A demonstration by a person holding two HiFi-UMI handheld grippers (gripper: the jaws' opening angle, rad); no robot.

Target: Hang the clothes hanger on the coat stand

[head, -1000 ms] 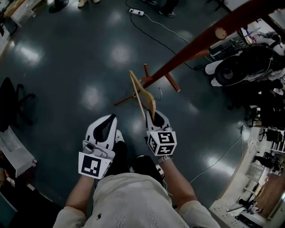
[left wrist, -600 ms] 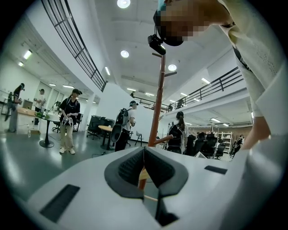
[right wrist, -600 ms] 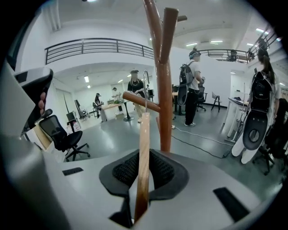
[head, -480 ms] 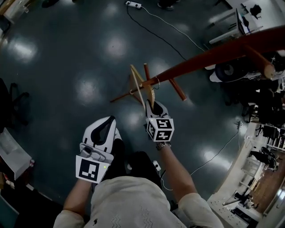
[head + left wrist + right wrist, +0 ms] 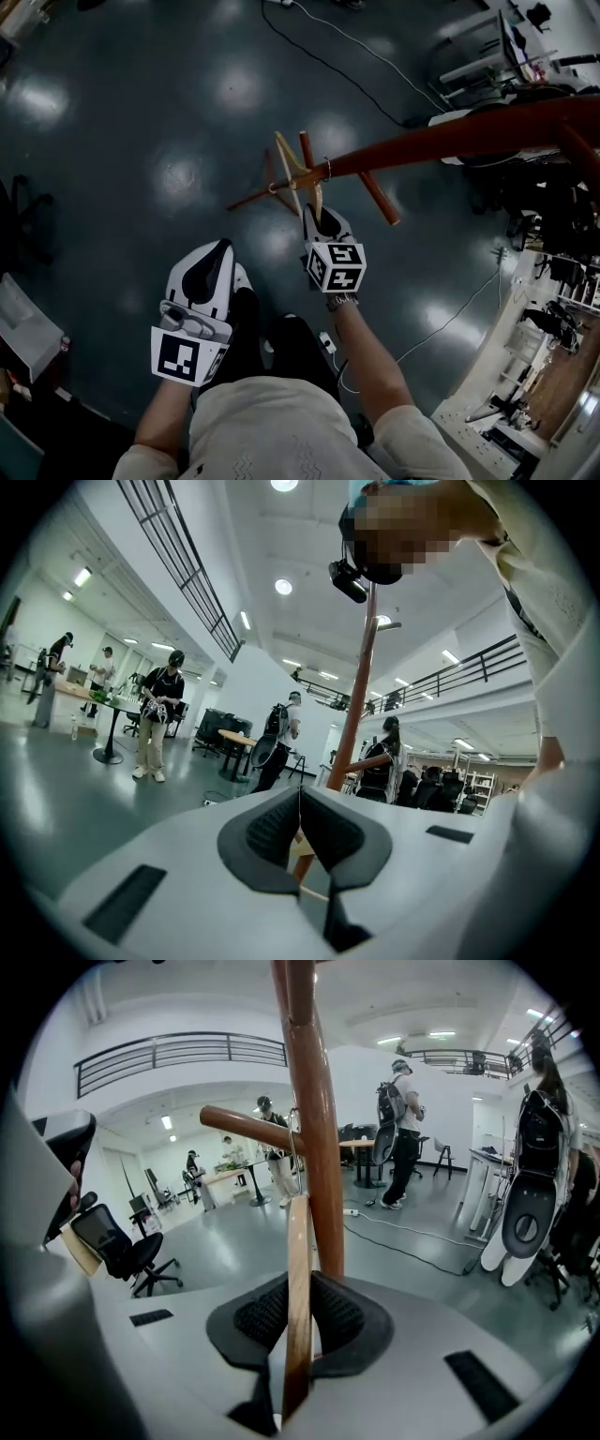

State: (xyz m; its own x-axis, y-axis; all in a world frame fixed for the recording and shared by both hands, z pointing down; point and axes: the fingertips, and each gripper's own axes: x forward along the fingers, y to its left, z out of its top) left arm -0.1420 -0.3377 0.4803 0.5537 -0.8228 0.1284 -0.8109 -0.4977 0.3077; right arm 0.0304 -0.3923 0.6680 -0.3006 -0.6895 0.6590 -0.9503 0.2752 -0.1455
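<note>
1. Well, the right gripper (image 5: 298,1321) squeezes one wooden arm of the clothes hanger (image 5: 297,1241) tight between its black pads (image 5: 342,1312).
2. The left gripper (image 5: 300,825) has its jaws pressed together with nothing in them. In the head view it sits low by the person's legs, well apart from the hanger.
3. The hanger sticks up from the right jaws, just beside the brown pole of the coat stand (image 5: 314,1129).
4. In the head view, the thin metal hook (image 5: 327,167) at the top of the hanger lies right at the pole. A peg (image 5: 246,1125) sticks out from the pole close by. I cannot tell if the hook sits on the peg yet.
5. I think the job is nearly done, because the hanger is already at the stand. What seems left is to make sure the hook rests on a peg, then open the right jaws and pull the gripper away.
</note>
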